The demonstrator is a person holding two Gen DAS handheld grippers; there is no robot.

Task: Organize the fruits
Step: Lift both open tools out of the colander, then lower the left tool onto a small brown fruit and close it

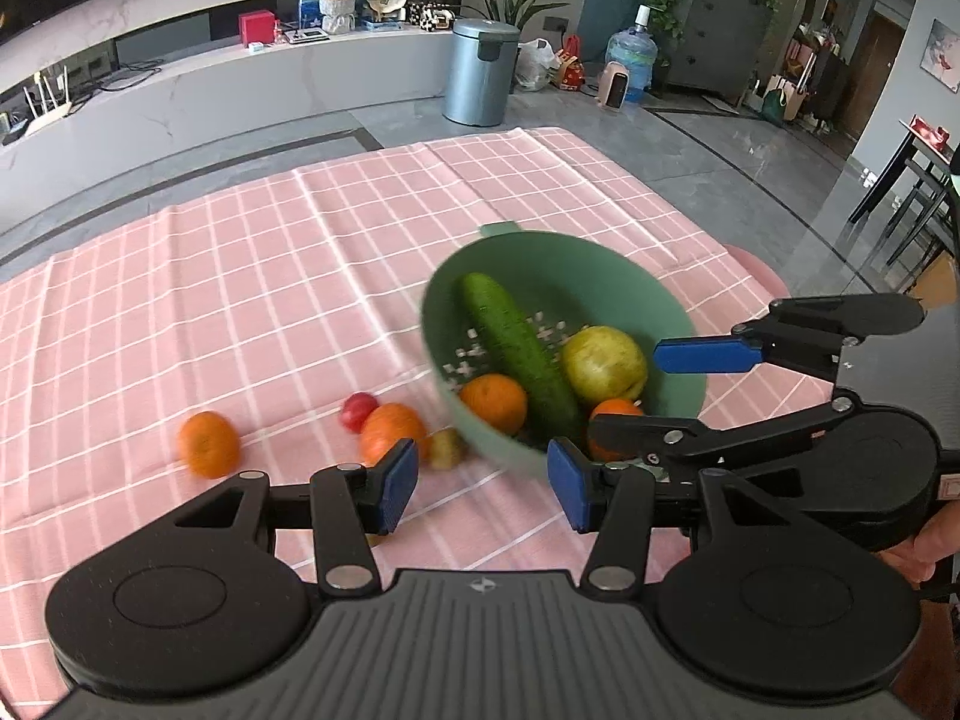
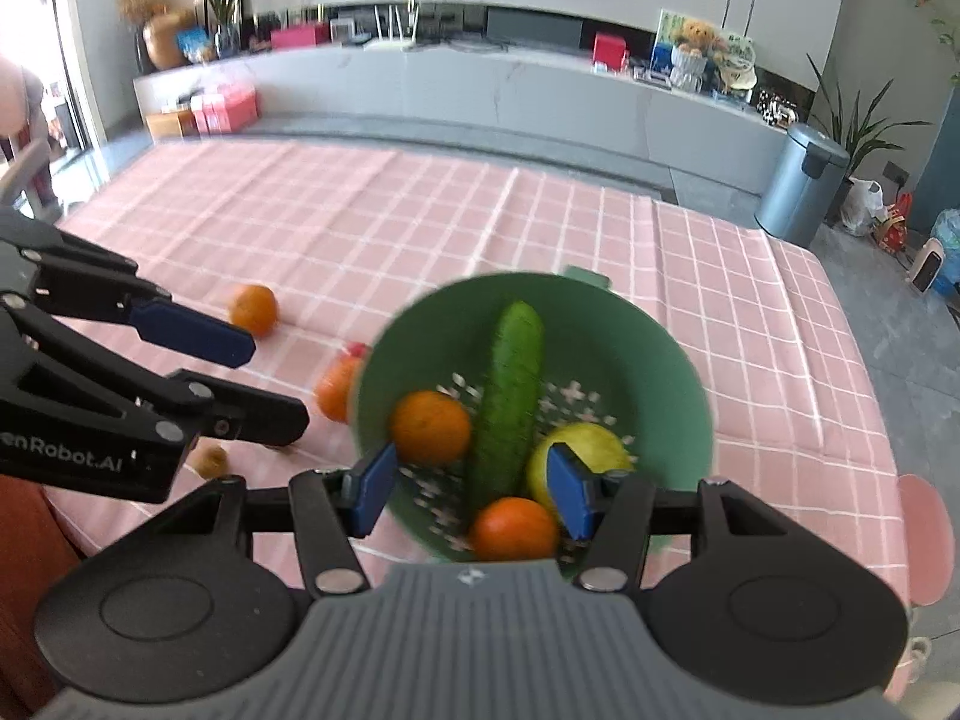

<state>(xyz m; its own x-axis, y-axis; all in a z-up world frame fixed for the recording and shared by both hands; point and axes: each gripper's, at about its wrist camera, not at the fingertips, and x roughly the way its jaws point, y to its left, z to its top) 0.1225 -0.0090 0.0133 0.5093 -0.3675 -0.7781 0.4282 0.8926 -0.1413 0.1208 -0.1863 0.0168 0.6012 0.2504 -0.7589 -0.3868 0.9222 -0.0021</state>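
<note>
With both the left hand-held gripper and the right hand-held gripper held apart and empty above the green bowl, a next pick is judged due: an orange lying on the desk.

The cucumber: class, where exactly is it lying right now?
In both wrist views the cucumber lies inside the green bowl, between an orange and a yellow-green fruit.

Grey tiled floor, white marble media console, steel bin, daylight
</note>
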